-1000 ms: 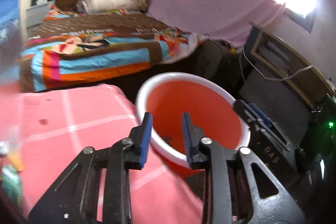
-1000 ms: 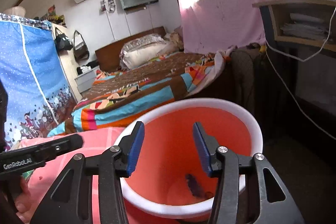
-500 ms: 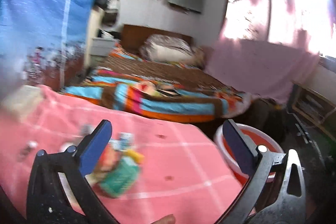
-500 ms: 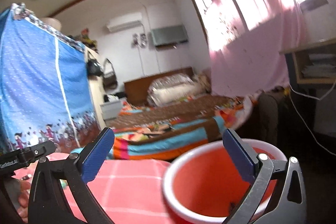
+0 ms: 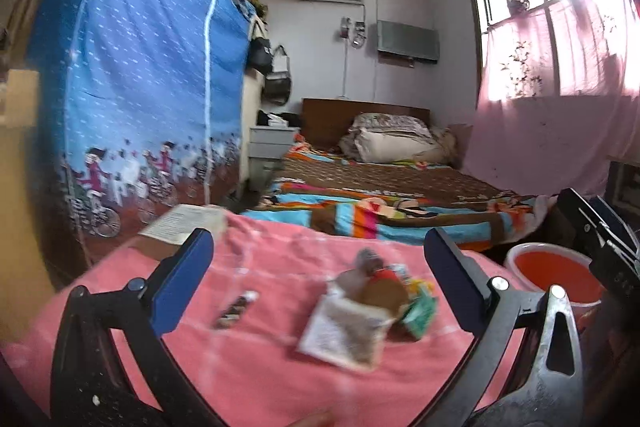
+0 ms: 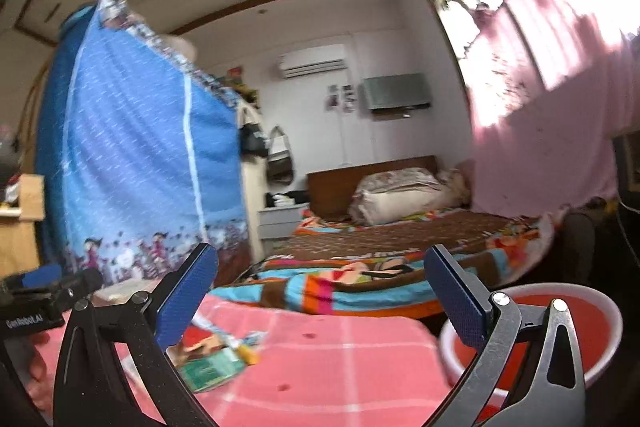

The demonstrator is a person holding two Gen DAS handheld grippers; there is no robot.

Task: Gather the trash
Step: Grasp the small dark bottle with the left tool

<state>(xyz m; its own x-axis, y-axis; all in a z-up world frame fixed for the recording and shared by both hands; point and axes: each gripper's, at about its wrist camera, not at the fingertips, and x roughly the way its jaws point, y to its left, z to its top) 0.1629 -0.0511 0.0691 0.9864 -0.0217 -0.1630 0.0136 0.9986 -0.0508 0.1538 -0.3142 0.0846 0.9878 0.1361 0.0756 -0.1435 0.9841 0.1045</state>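
A pile of trash (image 5: pixel 372 311) lies on the pink checked tablecloth (image 5: pixel 280 367): a pale packet, a brown round piece, a green wrapper and a yellow bit. A small dark wrapper (image 5: pixel 234 307) lies to its left. My left gripper (image 5: pixel 320 279) is open and empty above the cloth, its jaws wide either side of the pile. My right gripper (image 6: pixel 320 291) is open and empty, raised over the table edge. The green wrapper (image 6: pixel 210 371) shows low left in the right wrist view. The red bucket with a white rim (image 6: pixel 600 307) stands beside the table at right and also shows in the left wrist view (image 5: pixel 556 275).
A cardboard box (image 5: pixel 184 227) sits at the table's far left corner. A bed with a striped blanket (image 5: pixel 384 203) stands behind the table. A blue fabric wardrobe (image 5: pixel 140 87) is at left. Pink curtains (image 6: pixel 560 87) hang at right.
Both grippers opened wide from nearly shut. Both swung up and left, away from over the bucket toward the table; the trash pile came into the left view.
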